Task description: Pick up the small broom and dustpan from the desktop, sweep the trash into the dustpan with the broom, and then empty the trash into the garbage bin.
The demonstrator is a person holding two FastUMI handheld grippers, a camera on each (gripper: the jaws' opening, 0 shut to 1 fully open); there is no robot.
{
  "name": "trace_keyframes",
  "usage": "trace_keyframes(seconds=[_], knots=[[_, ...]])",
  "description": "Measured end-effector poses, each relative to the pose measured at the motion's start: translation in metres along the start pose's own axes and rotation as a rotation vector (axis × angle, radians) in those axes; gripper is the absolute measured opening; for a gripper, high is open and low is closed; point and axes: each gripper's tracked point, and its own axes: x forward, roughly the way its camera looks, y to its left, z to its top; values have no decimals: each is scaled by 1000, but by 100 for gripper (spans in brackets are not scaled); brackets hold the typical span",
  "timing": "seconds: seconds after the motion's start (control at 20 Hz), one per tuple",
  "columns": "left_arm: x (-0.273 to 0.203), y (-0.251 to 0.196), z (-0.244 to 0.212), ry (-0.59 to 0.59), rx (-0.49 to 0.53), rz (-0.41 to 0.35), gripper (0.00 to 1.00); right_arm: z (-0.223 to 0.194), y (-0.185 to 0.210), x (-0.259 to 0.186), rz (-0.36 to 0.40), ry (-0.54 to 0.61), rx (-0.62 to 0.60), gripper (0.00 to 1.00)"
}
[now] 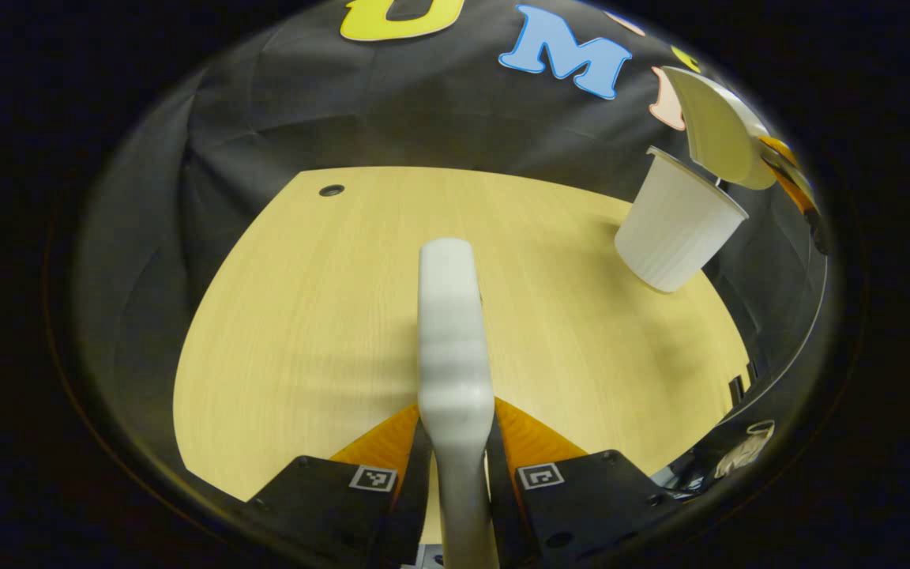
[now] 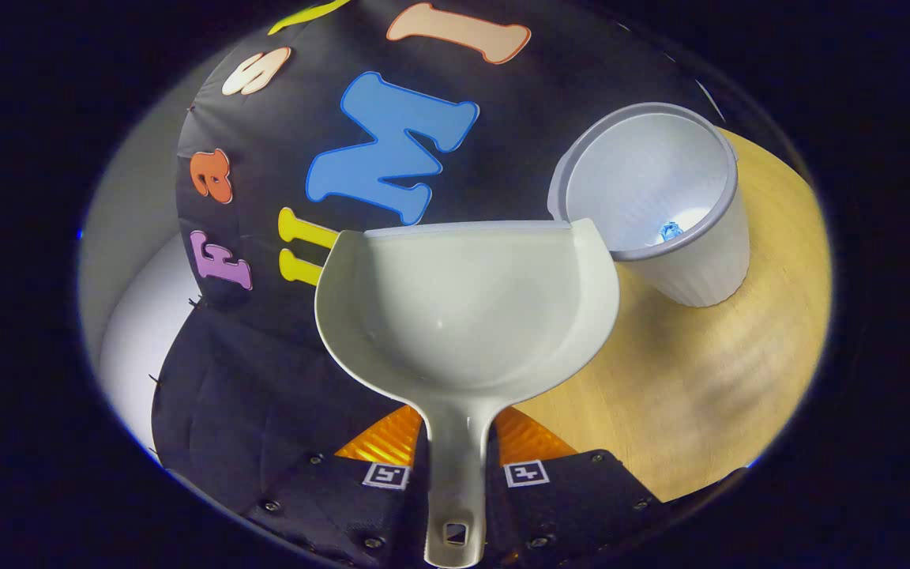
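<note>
Smooth scoop-shaped dustpan, ribbed bin

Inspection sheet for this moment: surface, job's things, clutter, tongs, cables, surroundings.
Surface: wooden desktop, one round hole near the far edge.
Job's things: broom in the left tongs; dustpan, looking empty, tipped at the white garbage bin; a blue scrap lies in the bin.
Clutter: nothing seen.
Tongs: left shut on the broom; right tongs shut on the dustpan handle.
Cables: nothing seen.
Surroundings: black cloth wall.

Dustpan glossy smooth plastic; bin ribbed matt plastic; desktop wood-grain, matt.
</note>
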Motion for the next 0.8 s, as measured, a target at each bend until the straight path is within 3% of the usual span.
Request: trace_keyframes(seconds=[0.25,0.45,0.8], knots=[[12,26,-6,24,14,13,43,-56,-21,11,-177,5,-205,29],[22,30,-13,43,5,13,43,-91,-65,29,-344,63,-371,29],[33,36,-16,58,-8,36,42,-151,-139,53,-550,184,-566,29]])
